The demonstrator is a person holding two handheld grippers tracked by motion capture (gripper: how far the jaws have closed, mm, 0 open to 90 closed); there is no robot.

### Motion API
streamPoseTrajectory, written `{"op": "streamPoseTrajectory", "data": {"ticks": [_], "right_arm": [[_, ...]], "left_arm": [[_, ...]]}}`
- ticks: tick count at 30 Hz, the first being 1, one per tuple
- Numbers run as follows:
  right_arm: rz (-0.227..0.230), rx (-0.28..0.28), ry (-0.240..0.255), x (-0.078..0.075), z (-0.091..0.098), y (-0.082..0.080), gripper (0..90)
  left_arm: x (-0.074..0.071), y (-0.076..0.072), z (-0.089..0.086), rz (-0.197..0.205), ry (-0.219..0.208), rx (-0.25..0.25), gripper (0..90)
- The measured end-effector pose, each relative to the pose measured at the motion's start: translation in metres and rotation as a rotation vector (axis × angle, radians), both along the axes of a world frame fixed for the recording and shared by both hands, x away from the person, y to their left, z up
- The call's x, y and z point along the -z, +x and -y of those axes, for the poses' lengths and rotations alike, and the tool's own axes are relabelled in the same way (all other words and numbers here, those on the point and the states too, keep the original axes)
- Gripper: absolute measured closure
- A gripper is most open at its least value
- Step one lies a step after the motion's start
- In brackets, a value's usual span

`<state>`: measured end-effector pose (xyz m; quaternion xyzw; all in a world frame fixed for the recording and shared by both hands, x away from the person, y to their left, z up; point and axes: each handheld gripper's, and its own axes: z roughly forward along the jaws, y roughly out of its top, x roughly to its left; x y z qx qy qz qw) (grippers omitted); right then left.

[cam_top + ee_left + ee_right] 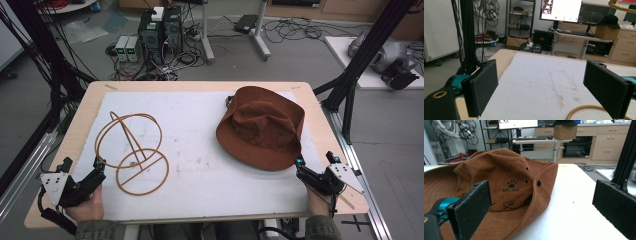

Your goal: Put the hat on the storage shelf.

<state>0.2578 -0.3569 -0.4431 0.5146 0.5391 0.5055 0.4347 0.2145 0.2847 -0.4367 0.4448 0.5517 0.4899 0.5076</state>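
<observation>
A brown brimmed hat [262,127] lies on the right half of the white mat [210,170]. A tan wire stand [132,150], made of hoops and a cone, rests on the left half. My left gripper [82,164] stands open at the near left, just left of the stand's base hoop. In the left gripper view my jaws [545,90] are wide apart with bare mat between them and an arc of the wire hoop [584,110] low at the right. My right gripper [316,161] stands open at the hat's near right edge. In the right gripper view the hat [499,182] lies ahead of my left jaw, and nothing sits between the jaws [541,212].
The wooden table [90,100] carries the mat. Black frame posts [365,50] rise at both sides. Computer boxes and cables [160,30] sit on the floor beyond the far edge. A rail [360,170] runs along the table's right side.
</observation>
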Motion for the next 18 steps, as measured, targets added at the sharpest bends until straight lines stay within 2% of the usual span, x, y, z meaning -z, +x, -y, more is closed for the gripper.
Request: {"op": "streamPoseTrajectory", "data": {"ticks": [14, 18], "right_arm": [[0.007, -0.016, 0.013, -0.0025, -0.0009, 0.0001, 1.1], [-0.002, -0.027, 0.033, -0.0047, -0.0031, 0.0011, 1.1]], "left_arm": [[0.0009, 0.0007, -0.0004, -0.007, -0.005, 0.01, 12.7], [0.0013, 0.0008, -0.0008, -0.013, -0.005, 0.011, 12.8]]}}
